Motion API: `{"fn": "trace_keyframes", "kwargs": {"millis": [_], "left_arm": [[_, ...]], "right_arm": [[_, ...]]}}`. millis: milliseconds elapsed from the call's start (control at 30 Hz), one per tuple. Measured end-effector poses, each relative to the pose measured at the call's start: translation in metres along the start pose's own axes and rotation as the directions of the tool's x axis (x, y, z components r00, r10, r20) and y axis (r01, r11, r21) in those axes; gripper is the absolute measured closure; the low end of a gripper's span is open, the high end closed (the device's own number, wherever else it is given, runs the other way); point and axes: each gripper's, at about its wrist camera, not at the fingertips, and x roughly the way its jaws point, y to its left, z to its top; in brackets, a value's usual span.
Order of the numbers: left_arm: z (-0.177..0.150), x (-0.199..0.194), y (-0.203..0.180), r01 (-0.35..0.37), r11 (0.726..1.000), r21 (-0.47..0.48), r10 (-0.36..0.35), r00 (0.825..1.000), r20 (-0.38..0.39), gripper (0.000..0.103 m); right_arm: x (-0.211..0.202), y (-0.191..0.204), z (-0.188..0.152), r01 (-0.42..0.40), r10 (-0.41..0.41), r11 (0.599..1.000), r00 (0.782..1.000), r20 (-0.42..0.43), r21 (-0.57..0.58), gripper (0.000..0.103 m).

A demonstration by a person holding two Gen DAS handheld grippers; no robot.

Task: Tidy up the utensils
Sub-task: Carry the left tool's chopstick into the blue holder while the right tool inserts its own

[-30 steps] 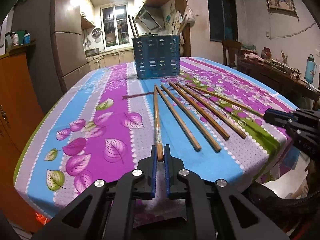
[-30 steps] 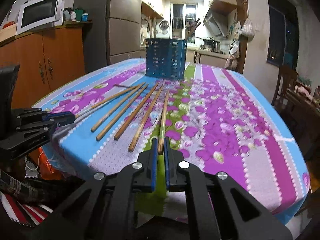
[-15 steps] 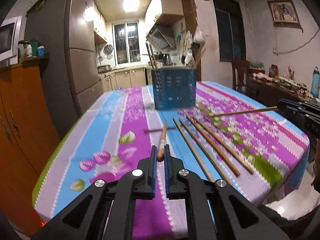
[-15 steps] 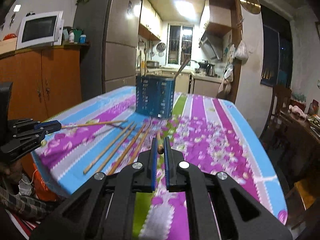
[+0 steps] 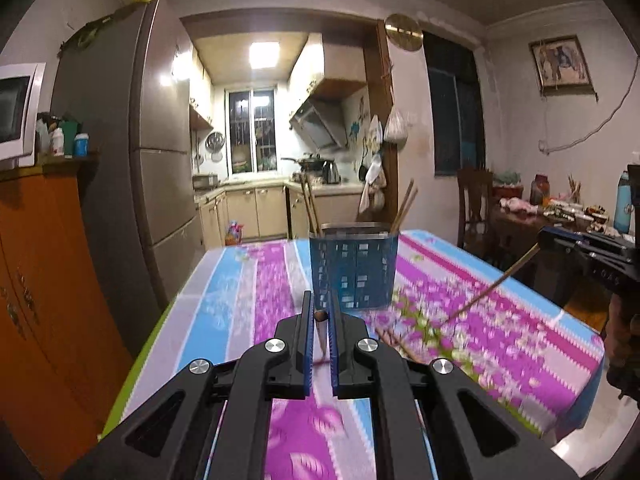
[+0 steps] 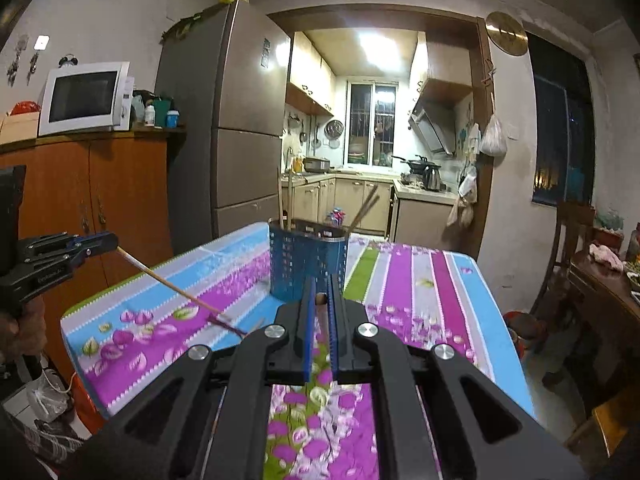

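My right gripper [image 6: 321, 300] pinches a chopstick end [image 6: 321, 299] before the blue holder [image 6: 307, 266] — my left gripper [image 6: 102, 243] holds another chopstick [image 6: 176, 290] slanting tableward.

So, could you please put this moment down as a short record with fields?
left gripper: shut on one chopstick, lifted, tip slanting down toward the tablecloth
right gripper: shut on another chopstick, also lifted
blue holder: upright on the table, four chopsticks standing in it
loose chopsticks on the cloth: blurred, count unclear
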Motion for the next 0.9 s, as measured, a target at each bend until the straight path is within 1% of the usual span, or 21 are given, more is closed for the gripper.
{"fn": "trace_keyframes", "kwargs": {"millis": [133,333,500,700,900], "left_arm": [[0.018,0.007,0.002,0.013,1.0,0.0,-0.013,1.0,0.023,0.095],[0.034,0.021,0.0,0.014,1.0,0.001,-0.014,1.0,0.011,0.095],[0.042,0.028,0.007,0.015,1.0,-0.023,-0.015,1.0,-0.008,0.095],[0.049,0.036,0.009,0.013,0.999,-0.034,-0.013,1.0,-0.019,0.095],[0.053,0.041,0.009,0.027,0.999,-0.038,-0.029,0.999,-0.028,0.095]], "right_arm": [[0.005,-0.004,0.014,-0.016,0.016,1.0,1.0,0.017,-0.006,0.098],[0.01,-0.008,0.025,-0.044,0.045,0.999,0.998,0.052,-0.008,0.098],[0.018,-0.013,0.035,-0.072,0.072,0.997,0.995,0.068,-0.003,0.098],[0.016,-0.016,0.047,-0.082,0.083,0.996,0.993,0.087,-0.015,0.098],[0.018,-0.017,0.06,-0.1,0.1,0.995,0.992,0.08,-0.012,0.098]]}}
